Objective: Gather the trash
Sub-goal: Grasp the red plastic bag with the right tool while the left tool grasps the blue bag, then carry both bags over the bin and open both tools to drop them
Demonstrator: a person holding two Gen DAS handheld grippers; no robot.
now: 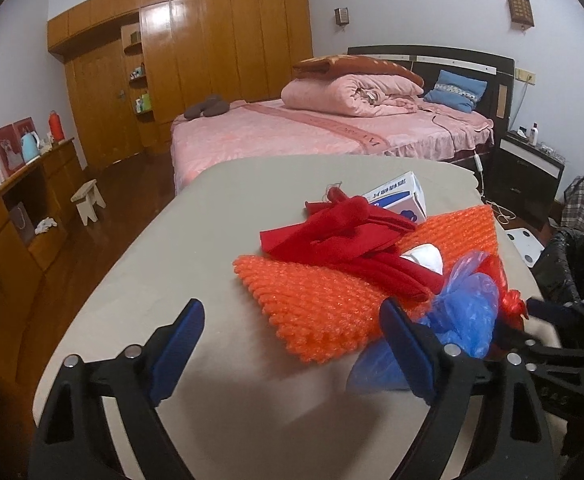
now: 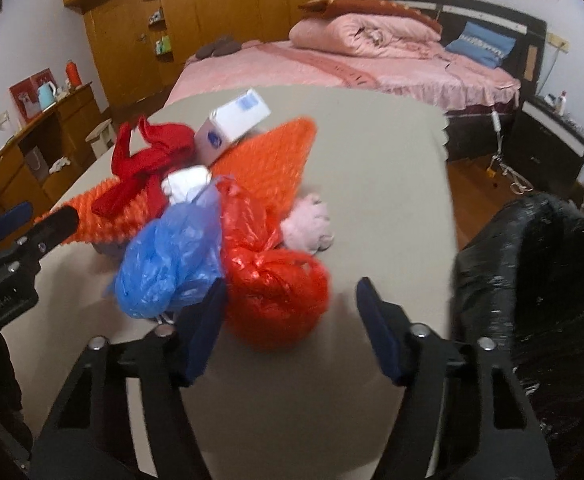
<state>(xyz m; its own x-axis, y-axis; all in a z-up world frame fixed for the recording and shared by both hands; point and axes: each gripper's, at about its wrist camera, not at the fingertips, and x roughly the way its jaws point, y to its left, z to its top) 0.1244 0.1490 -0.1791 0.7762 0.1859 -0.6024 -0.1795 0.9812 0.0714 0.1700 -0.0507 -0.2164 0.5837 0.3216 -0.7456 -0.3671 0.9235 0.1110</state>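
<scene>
A pile of trash lies on the beige table (image 1: pixel 196 240): an orange bubble sheet (image 1: pixel 323 300), a red cloth (image 1: pixel 343 236), a white and blue box (image 1: pixel 399 196), a crumpled blue plastic bag (image 1: pixel 463 312) and a red plastic bag (image 2: pixel 276 280). A pink wad (image 2: pixel 307 224) lies beside them. My left gripper (image 1: pixel 292 344) is open just short of the orange sheet. My right gripper (image 2: pixel 292 320) is open, its left finger against the red and blue bags. A bin lined with a black bag (image 2: pixel 539 264) stands right of the table.
A bed with pink covers (image 1: pixel 311 128) stands behind the table. A wooden wardrobe (image 1: pixel 212 48) fills the back wall. A wooden cabinet (image 1: pixel 32 200) and a small stool (image 1: pixel 88 200) are on the left. A dark nightstand (image 1: pixel 527 176) is on the right.
</scene>
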